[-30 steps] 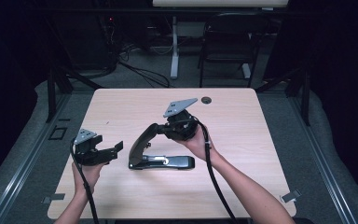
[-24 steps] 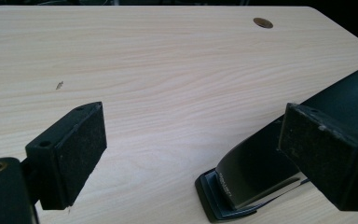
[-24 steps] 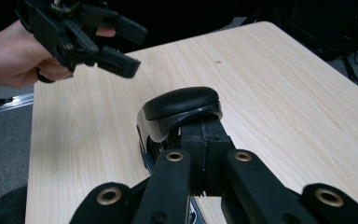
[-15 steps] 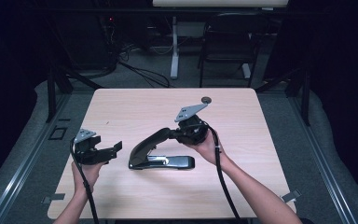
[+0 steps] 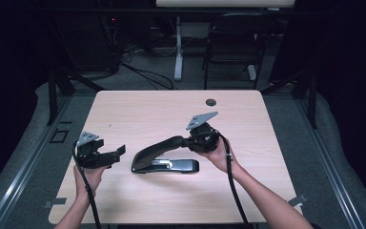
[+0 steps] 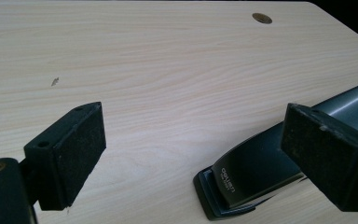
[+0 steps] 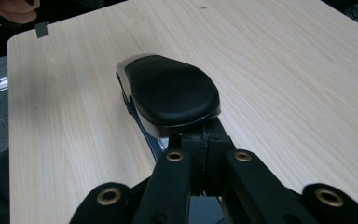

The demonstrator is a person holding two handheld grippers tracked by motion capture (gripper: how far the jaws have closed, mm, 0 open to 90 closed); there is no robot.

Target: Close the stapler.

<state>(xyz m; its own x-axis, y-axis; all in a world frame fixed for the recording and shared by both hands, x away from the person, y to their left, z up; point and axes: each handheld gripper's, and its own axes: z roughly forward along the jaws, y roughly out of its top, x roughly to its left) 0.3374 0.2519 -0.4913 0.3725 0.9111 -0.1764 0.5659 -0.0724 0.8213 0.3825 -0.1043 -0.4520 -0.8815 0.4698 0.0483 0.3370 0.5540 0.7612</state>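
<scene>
At bench [image 5: 171, 200] centre, the right hand-held gripper [image 5: 190, 140] seemingly pinches the stapler [image 5: 164, 157] arm; at nine o'clock, the left hand-held gripper [image 5: 116, 153] gapes wide.

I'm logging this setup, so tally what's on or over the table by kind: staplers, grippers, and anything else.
Staplers: 1, the black stapler, its lever arm raised
Grippers: 2, left gripper open, right gripper shut on the lever's end
Table holes: 1, the round grommet hole
Total: 4

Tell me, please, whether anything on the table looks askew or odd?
The black stapler gapes: its top arm is raised off the base, its end pinched in the right tool. Nothing looks spilled or damaged.
</scene>
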